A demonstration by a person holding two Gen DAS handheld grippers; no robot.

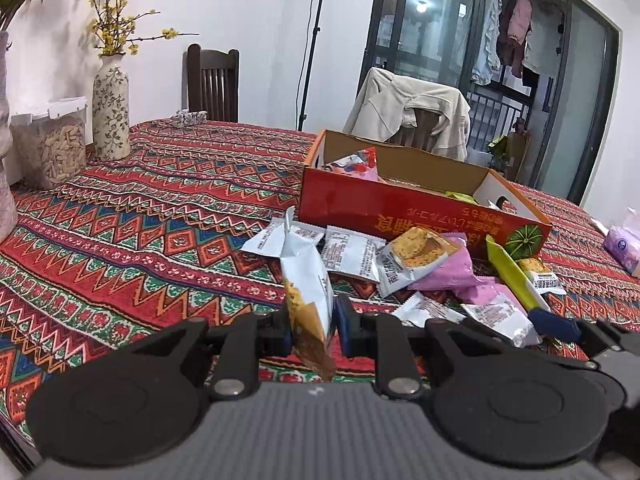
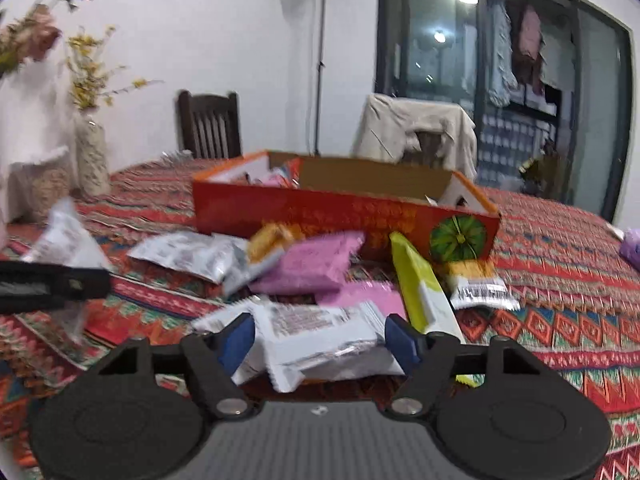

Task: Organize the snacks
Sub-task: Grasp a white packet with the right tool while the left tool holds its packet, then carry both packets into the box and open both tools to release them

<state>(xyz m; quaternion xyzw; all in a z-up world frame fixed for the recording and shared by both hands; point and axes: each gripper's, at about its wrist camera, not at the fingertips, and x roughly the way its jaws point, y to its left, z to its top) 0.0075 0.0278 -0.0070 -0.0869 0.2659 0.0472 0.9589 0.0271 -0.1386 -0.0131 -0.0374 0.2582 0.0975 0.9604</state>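
My left gripper [image 1: 312,328] is shut on a white and orange snack packet [image 1: 306,280], held upright above the patterned tablecloth. An open red cardboard box [image 1: 400,208] stands behind it with a few snacks inside. Loose packets lie heaped in front of the box: white ones [image 2: 188,254], pink ones [image 2: 312,264] and a yellow-green one [image 2: 420,288]. My right gripper [image 2: 320,340] is at the near edge of the heap. Its blue pads [image 2: 402,340] sit against both ends of a white snack packet [image 2: 320,332]. The right wrist view is blurred.
Two vases with flowers [image 1: 111,116] and a clear lidded container [image 1: 52,148] stand at the table's left. A purple tissue pack [image 1: 624,244] lies at the right edge. A dark chair [image 1: 212,80] and a chair draped with a jacket [image 1: 412,116] stand behind the table.
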